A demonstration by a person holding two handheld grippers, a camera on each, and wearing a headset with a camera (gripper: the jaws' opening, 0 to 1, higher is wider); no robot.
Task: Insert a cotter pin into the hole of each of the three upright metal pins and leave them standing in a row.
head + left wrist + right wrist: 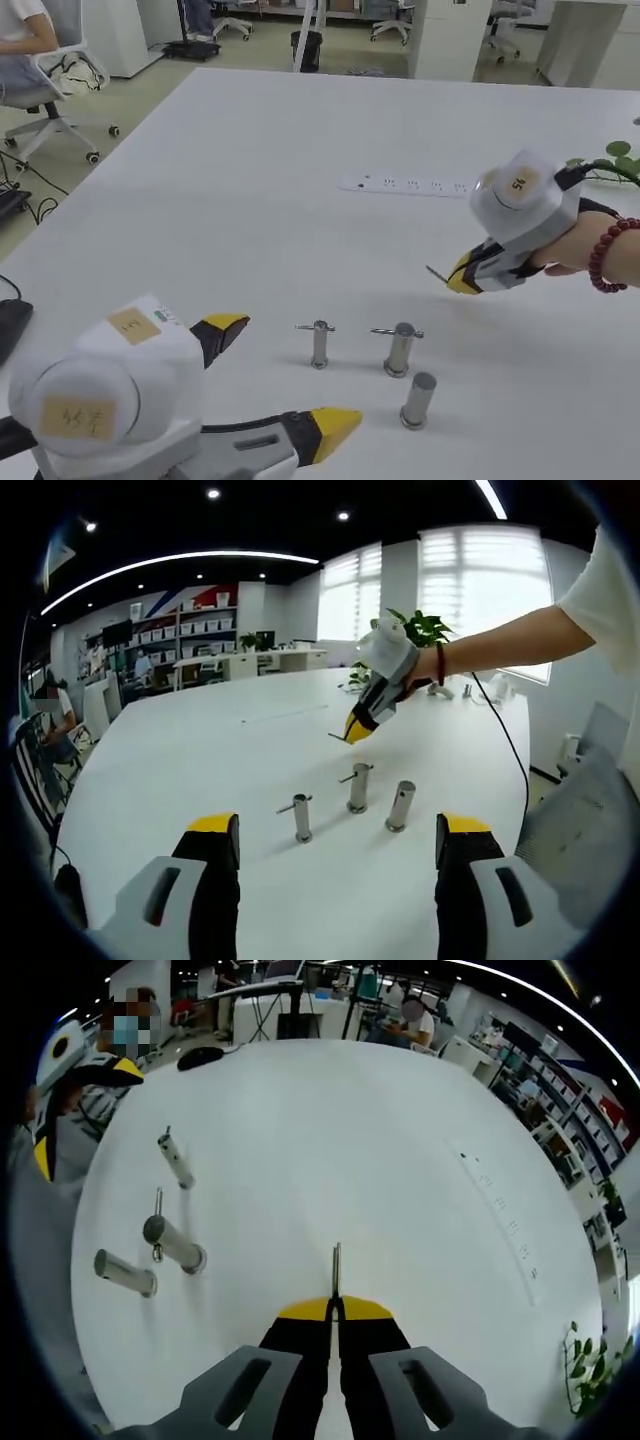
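Currently pinching a cotter pin (336, 1265) tight in the right gripper (462, 283), with thin wire poking straight ahead of the tips. Likely light, stiff and slick, prone to swivelling; best held by the head end, leg left free. Below and ahead of that gripper, 3 upright metal pins (399, 350): 2 carrying cross wires in their holes, 1 bare pin (418, 400) unfilled. Holding nothing in the left gripper (283, 372), jaws wide, low, just short of the row.

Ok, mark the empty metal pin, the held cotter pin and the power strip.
empty metal pin (418, 400), head view, middle of its shaft.
held cotter pin (336, 1265), right gripper view, shank ahead of the shut jaws.
power strip (405, 185), head view, middle of its top face.
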